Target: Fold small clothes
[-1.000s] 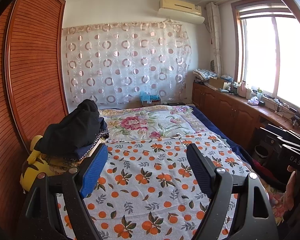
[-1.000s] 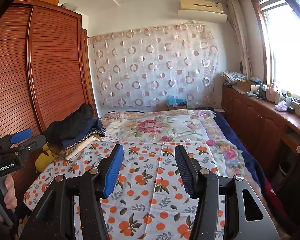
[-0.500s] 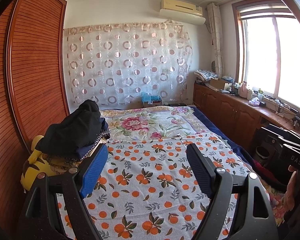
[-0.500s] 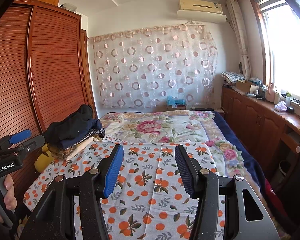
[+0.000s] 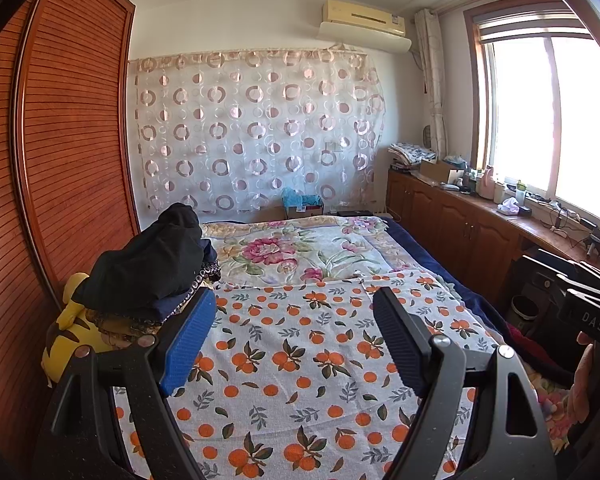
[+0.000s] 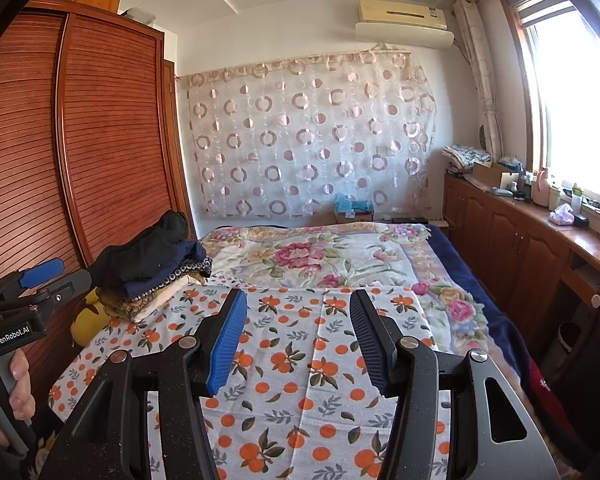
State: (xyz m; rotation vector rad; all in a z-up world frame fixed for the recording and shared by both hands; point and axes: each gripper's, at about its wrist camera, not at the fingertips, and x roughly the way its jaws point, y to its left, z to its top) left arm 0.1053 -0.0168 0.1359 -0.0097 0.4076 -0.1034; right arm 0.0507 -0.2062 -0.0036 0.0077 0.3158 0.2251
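We see the pile of clothes (image 5: 152,268) — black and navy pieces stacked — at the left edge of the orange-print cloth (image 5: 300,360), hard against the wardrobe (image 5: 72,140). A yellow plush toy (image 5: 66,340) lies half hidden under the pile. Our left gripper (image 5: 290,344) hovers over the cloth, jaws wide and empty; our right gripper (image 6: 298,340) is parted less, also empty. "GenRobot.AI" and "DAS" are readable on the handles. The cloth's middle lies bare — its near edge is cut off.

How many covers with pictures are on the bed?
2: the orange-fruit cloth lies on the near part, and the big-flower blanket lies behind it toward the curtain. The clothes pile may hide more.
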